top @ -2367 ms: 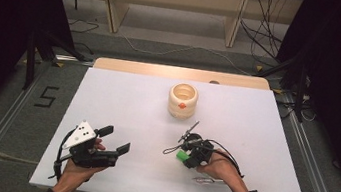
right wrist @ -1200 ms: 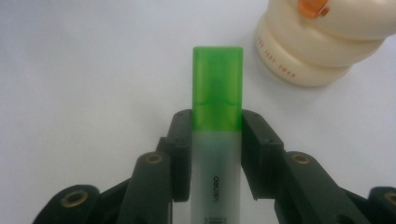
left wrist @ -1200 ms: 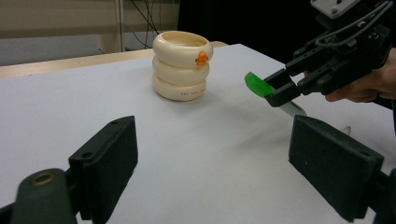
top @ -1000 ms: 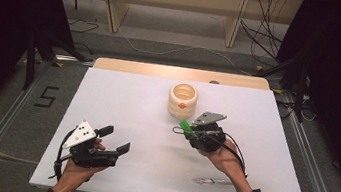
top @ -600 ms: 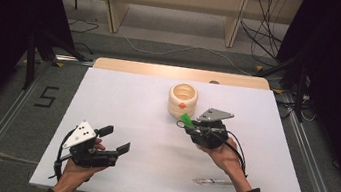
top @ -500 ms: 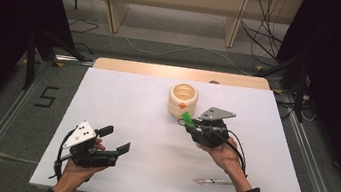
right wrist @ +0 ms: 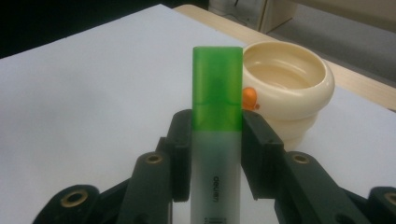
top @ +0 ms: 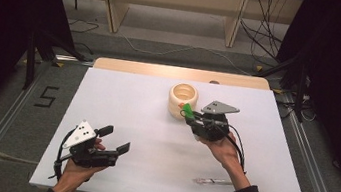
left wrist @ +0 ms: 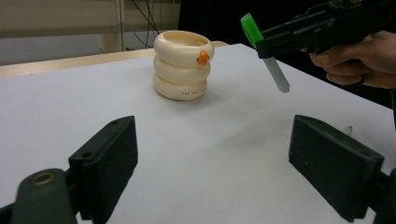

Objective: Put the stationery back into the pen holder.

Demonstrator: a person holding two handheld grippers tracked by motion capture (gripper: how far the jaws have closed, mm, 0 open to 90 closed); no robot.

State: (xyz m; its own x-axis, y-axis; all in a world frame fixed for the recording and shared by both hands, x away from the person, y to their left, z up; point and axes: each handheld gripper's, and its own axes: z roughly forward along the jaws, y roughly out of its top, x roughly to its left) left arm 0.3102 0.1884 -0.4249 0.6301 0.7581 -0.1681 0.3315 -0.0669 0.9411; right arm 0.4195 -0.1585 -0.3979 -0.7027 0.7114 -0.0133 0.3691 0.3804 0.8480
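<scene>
White table (top: 127, 100), dark curtained room

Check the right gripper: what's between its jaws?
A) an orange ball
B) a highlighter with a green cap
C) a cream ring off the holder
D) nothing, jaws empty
B: in the right gripper view the jaws of the right gripper press on both sides of the highlighter, its green cap pointing toward the cream ribbed holder.
</scene>
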